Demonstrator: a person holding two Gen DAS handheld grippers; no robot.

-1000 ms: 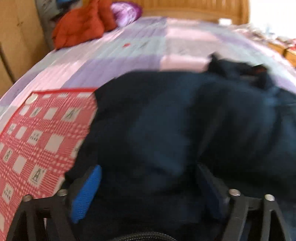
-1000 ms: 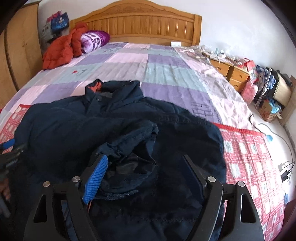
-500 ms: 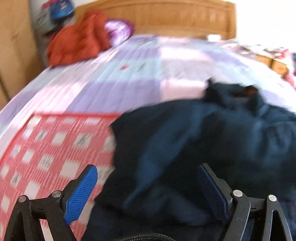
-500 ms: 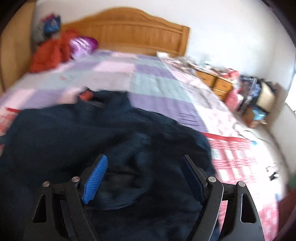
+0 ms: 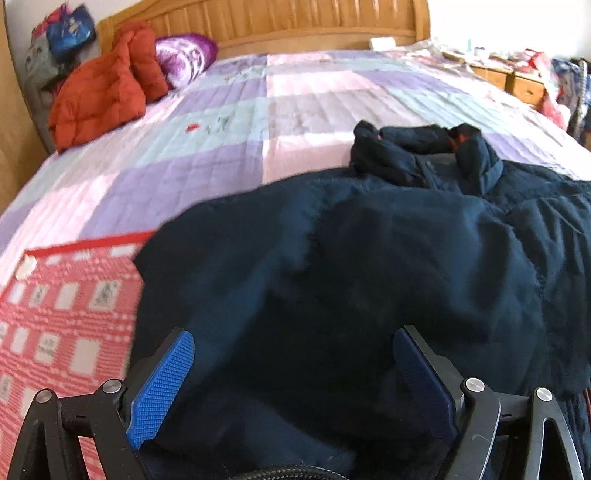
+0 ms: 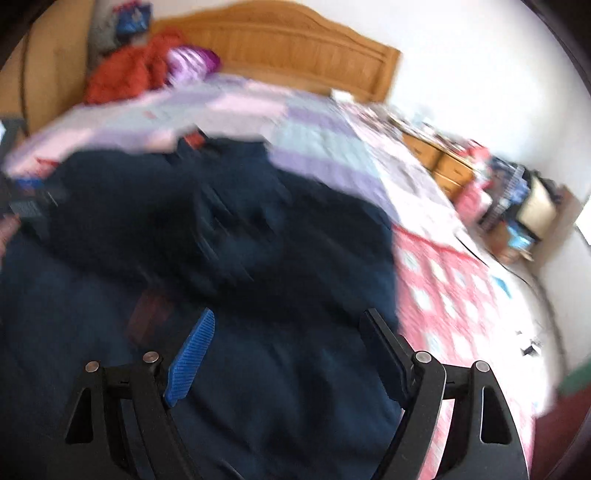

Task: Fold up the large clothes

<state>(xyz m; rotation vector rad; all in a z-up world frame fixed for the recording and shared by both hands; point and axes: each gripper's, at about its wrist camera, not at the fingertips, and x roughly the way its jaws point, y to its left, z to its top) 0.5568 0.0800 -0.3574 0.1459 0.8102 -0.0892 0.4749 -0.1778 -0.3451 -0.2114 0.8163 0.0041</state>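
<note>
The bed (image 5: pixel 295 96), covered by a quilt of purple, pink and pale green patches, fills both views and runs back to a wooden headboard (image 5: pixel 280 22). A navy jacket (image 5: pixel 369 266) lies spread across the near part of the quilt, its collar (image 5: pixel 424 151) bunched at the far edge and showing a touch of orange lining; its left edge overlaps a red-and-white checked blanket (image 5: pixel 62 302). An orange-red garment (image 5: pixel 99 88) and a purple pillow (image 5: pixel 184 55) sit by the headboard. The left gripper (image 5: pixel 291 369) hangs over the jacket with jaws spread wide, gripping nothing. The right gripper (image 6: pixel 288 350), in a blurred view, is likewise spread apart above the dark fabric, empty.
</note>
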